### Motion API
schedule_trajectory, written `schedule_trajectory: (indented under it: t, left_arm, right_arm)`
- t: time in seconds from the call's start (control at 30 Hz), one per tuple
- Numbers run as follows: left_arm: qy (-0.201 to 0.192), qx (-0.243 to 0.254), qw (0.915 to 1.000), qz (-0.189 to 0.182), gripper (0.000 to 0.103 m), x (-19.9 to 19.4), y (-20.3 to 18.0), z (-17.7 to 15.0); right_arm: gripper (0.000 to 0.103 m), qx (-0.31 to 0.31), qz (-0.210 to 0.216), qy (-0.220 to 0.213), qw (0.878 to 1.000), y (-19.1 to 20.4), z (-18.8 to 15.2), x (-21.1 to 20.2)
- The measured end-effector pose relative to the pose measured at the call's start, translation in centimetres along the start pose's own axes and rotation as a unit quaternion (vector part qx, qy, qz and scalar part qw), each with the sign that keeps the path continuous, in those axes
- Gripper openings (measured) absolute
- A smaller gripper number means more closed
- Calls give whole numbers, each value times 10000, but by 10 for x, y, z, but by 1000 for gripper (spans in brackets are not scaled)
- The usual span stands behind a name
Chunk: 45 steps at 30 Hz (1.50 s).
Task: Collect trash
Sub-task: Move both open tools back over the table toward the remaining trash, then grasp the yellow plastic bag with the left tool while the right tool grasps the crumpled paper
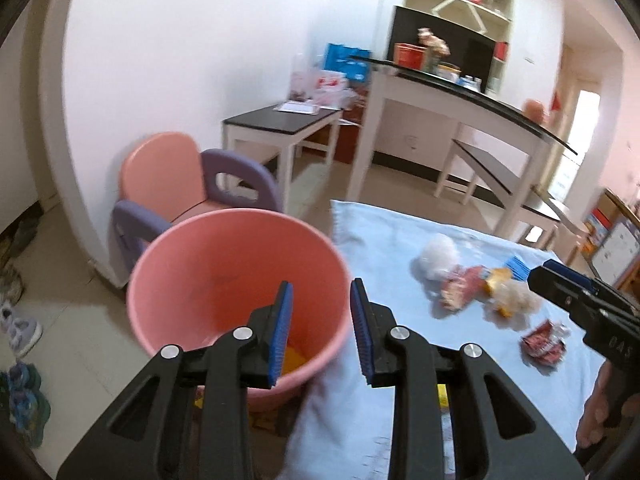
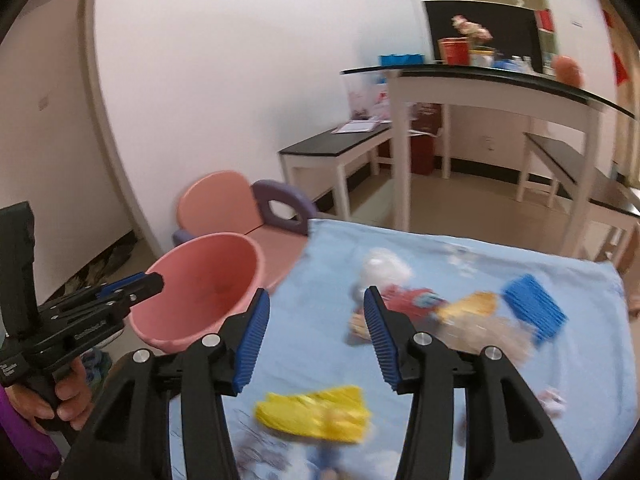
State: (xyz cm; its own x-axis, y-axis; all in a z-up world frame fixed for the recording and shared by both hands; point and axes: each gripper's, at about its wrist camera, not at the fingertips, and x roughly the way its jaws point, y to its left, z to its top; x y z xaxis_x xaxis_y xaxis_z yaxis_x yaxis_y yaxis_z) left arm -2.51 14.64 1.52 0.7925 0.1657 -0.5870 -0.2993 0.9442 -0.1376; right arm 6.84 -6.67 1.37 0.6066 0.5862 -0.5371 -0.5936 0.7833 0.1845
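A pink bucket (image 1: 236,280) stands beside a table under a light blue cloth (image 1: 400,320); a yellow scrap lies inside it. My left gripper (image 1: 322,328) is open and empty over the bucket's near rim. Trash lies on the cloth: a white wad (image 1: 438,256), red wrappers (image 1: 460,288), a red packet (image 1: 544,342). In the right wrist view my right gripper (image 2: 316,336) is open and empty above the cloth, with a yellow wrapper (image 2: 316,412) below it, a red wrapper (image 2: 408,300), a blue piece (image 2: 534,312) and the bucket (image 2: 204,292) to the left.
A pink and purple child's chair (image 1: 180,188) stands behind the bucket. White benches with dark tops (image 1: 280,124) and a tall table (image 1: 460,96) stand further back. Shoes (image 1: 20,328) lie on the floor at left.
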Motion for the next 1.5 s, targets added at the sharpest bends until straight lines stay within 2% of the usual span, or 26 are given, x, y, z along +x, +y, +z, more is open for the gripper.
schedule_trajectory:
  t: [0.3, 0.4, 0.7, 0.87, 1.03, 1.23, 1.4, 1.5]
  left_arm:
    - [113, 568, 9969, -524, 30, -1, -49, -14]
    - [188, 690, 9953, -646, 30, 1, -58, -21]
    - [673, 872, 9885, -1040, 30, 13, -74, -38]
    - [1062, 1233, 9770, -1375, 30, 24, -84, -54]
    - [1243, 1948, 9608, -1531, 30, 31, -99, -69]
    - [1415, 2466, 9470, -1497, 30, 47, -106, -74]
    - [1419, 2762, 9407, -1364, 30, 61, -111, -72]
    - [1500, 2972, 9332, -1351, 30, 71, -113, -73]
  right_arm:
    - [49, 491, -547, -43, 9973, -55, -27, -45]
    - [54, 695, -708, -24, 9951, -72, -40, -55]
    - [55, 953, -1113, 151, 9891, -104, -74, -73]
    - [56, 1048, -1243, 354, 9861, -117, -90, -75]
    - [56, 1149, -1226, 521, 9844, -122, -99, -69]
    - [56, 1206, -1157, 611, 9840, -123, -103, -60]
    - [56, 1283, -1120, 673, 9831, -125, -104, -54]
    - [56, 1292, -1122, 698, 9828, -125, -104, -52]
